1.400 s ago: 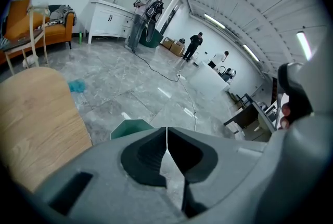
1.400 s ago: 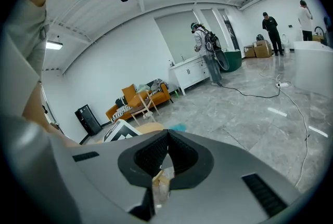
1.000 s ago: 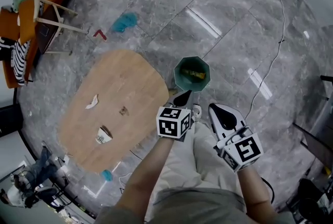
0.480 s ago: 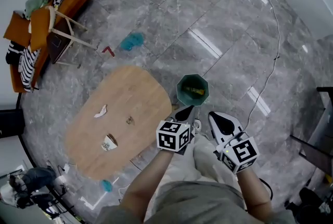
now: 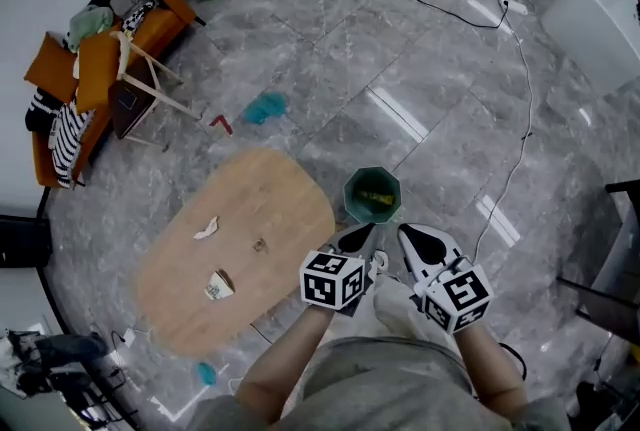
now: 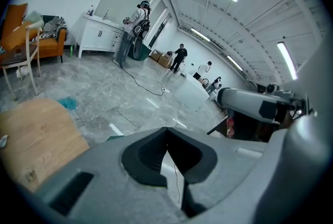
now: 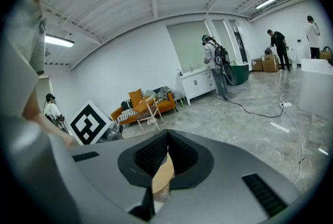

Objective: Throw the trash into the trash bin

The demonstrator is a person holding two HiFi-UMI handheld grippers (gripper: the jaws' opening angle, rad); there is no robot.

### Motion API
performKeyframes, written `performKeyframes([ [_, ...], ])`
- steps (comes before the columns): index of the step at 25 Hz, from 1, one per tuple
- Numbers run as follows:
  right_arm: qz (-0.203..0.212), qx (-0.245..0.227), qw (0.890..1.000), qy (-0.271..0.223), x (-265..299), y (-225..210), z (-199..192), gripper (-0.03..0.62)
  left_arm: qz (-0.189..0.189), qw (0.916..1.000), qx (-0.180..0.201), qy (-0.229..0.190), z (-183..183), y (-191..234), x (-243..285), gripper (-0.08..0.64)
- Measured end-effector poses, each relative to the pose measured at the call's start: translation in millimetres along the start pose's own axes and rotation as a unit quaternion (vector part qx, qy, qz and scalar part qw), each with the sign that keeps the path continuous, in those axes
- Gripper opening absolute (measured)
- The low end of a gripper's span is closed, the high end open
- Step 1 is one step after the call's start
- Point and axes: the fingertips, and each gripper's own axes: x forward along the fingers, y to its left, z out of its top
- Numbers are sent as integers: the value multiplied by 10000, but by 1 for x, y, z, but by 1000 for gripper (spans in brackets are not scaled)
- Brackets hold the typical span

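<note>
Left claw [image 5: 357,237] shut, empty, trash bin [image 5: 350,199] just beyond its tip

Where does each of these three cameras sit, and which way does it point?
Head view: on the person's head, looking steeply down at the table, trash bin, left gripper, right gripper and forearms.
Left gripper view: rides the left gripper, facing along its shut jaws across the floor.
Right gripper view: rides the right gripper, facing the orange sofa; the left gripper's marker cube shows.
Shared: all three show the sofa.

One bin [image 5: 349,193], three scraps [image 5: 206,228]
</note>
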Motion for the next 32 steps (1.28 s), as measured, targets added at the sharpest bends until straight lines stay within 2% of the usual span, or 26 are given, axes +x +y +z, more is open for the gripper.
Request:
performKeyframes([
  [10, 122, -20, 9996, -262, -24, 24, 24, 8, -25, 9992, 210, -334, 26, -29, -39, 9],
  [18, 333, -113, 9982, -477, -36, 44, 41, 8, 99, 9978, 313, -570, 36, -43, -64, 9],
  [27, 511, -309, 9964, -600, -39, 59, 52, 8, 294, 9956, 450, -770, 47, -40, -90, 9],
  [32, 560, -383, 9956, -643, -46, 60, 54, 8, 321, 9941, 304, -986, 50, -46, -97, 9],
])
